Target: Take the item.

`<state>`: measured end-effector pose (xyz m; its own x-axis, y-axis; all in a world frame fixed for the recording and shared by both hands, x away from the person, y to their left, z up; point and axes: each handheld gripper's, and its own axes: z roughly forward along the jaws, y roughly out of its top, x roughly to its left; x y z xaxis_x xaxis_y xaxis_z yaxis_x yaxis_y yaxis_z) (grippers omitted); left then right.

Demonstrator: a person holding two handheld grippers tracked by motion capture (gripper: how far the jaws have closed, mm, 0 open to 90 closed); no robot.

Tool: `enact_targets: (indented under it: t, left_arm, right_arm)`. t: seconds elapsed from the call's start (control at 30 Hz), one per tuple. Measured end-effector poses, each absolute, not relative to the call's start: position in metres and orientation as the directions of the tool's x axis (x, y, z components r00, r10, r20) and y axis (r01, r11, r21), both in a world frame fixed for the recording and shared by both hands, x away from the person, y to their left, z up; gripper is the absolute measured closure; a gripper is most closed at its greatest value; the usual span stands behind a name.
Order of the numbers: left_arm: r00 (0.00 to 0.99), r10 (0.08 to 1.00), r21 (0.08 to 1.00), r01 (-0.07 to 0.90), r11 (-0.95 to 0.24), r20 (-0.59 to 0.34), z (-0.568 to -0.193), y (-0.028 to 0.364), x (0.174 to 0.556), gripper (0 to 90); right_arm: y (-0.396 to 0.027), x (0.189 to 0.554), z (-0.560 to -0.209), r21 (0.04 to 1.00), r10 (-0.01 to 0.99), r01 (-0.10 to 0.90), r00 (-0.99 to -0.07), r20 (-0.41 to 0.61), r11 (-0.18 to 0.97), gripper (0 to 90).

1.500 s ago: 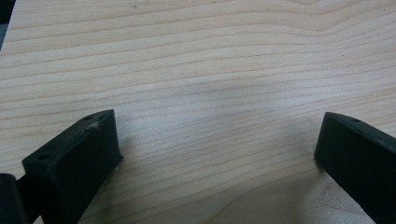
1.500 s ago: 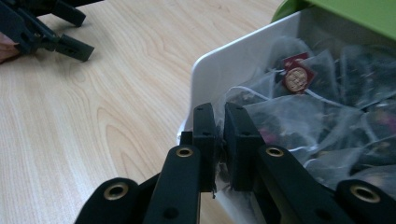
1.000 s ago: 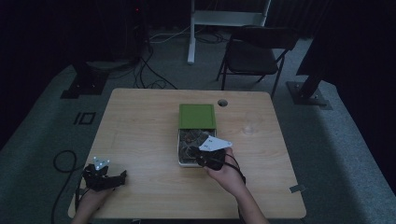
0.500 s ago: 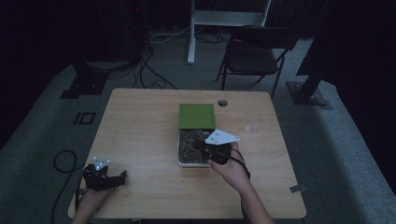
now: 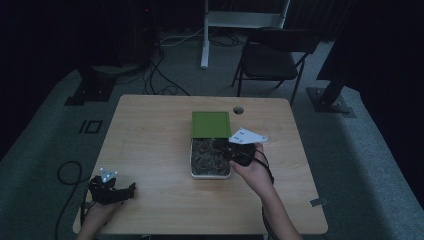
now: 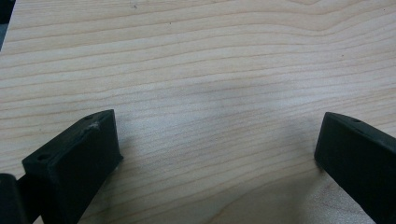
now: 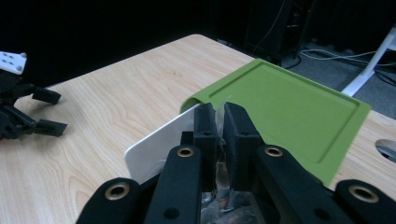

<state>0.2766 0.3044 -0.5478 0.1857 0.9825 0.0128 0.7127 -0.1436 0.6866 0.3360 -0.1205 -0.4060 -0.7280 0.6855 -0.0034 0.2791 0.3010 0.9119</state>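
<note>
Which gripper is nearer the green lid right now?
Right. The right gripper sits just beside the green lid, over the white tray; the left gripper rests far off at the table's near-left corner.

lid (image 5: pixel 211 124): green | tray (image 7: pixel 154 151): white | table (image 5: pixel 150 145): light wood grain | chair (image 5: pixel 272 55): blk
</note>
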Motion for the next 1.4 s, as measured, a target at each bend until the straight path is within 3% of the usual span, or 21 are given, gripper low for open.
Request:
enact_targets:
  t: [1.4]
  left_arm:
    - [0.185,0.983,0.687,0.713,-0.142,0.012,-0.548,0.304,0.277,0.5]
  right_arm:
    - [-0.201,0.374,-0.383,0.934,0.831,0.309,-0.556,0.025,0.179,84.6]
